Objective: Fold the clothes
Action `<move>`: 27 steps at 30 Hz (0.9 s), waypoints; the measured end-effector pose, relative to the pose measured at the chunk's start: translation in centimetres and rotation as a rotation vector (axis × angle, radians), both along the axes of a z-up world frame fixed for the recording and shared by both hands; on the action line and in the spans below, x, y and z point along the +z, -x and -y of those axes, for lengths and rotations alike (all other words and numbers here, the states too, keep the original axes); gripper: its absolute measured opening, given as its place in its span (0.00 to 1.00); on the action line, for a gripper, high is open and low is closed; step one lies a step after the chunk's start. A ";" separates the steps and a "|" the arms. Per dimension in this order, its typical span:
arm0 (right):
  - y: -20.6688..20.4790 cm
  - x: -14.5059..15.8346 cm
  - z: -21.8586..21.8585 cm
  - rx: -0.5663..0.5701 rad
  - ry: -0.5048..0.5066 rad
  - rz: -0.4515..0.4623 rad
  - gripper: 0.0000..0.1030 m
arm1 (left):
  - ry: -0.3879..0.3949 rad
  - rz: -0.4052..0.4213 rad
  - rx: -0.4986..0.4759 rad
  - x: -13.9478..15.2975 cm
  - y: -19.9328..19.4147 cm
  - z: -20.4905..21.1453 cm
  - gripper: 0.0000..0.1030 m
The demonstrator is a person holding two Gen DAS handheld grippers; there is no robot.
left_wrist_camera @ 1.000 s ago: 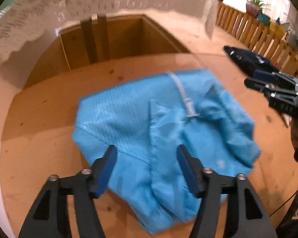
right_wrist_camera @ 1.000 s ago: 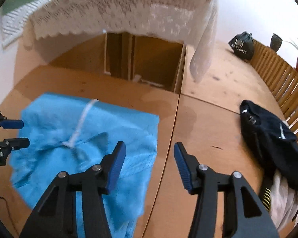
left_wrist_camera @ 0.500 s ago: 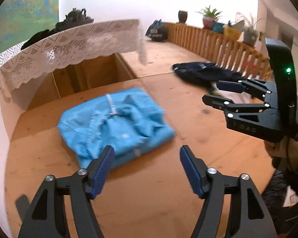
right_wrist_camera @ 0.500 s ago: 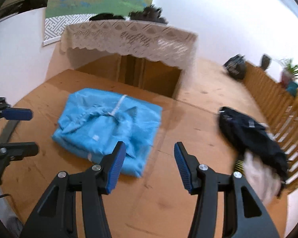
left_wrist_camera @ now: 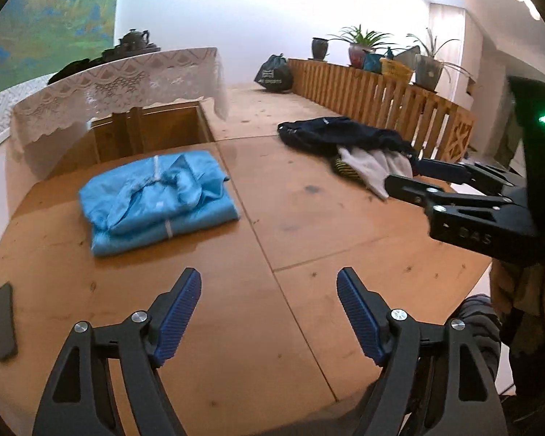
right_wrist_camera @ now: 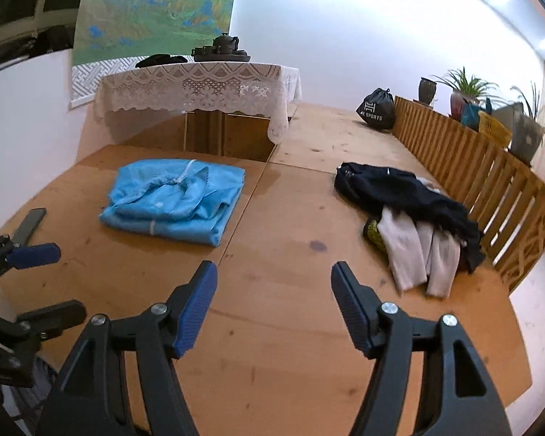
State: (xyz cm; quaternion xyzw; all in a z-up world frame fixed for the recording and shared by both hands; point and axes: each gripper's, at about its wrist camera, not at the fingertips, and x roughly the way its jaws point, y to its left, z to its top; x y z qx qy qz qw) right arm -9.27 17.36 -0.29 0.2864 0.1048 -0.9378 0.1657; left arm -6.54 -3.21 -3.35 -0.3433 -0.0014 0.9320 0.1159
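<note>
A folded light-blue garment [left_wrist_camera: 156, 200] [right_wrist_camera: 178, 200] lies on the wooden table [left_wrist_camera: 290, 218] [right_wrist_camera: 283, 218], left of the middle seam. A loose pile of clothes, dark navy on top with white pieces under it [left_wrist_camera: 348, 145] [right_wrist_camera: 414, 214], sits at the right by the slatted fence. My left gripper [left_wrist_camera: 269, 312] hangs over bare wood well short of the blue garment, its jaws opening with nothing between them. My right gripper [right_wrist_camera: 274, 307] is also over bare wood, jaws opening and empty. Each gripper shows at the edge of the other's view [left_wrist_camera: 428, 178] [right_wrist_camera: 36, 283].
A black phone-like slab [left_wrist_camera: 3, 321] [right_wrist_camera: 29, 223] lies at the table's left edge. Behind stands a lace-covered table [right_wrist_camera: 200, 87] with a tea set. A wooden slat fence [right_wrist_camera: 490, 181] with potted plants runs along the right, and a black sports bag [right_wrist_camera: 378, 109] sits far back.
Both grippers have pulled back and up from the blue garment, which now lies folded farther off. Both pairs of jaws stand wider than before.
</note>
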 end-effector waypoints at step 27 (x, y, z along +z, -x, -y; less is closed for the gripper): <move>-6.2 -4.2 -5.6 -0.039 0.025 0.086 0.63 | -0.025 0.077 0.071 -0.9 -6.2 -2.1 0.74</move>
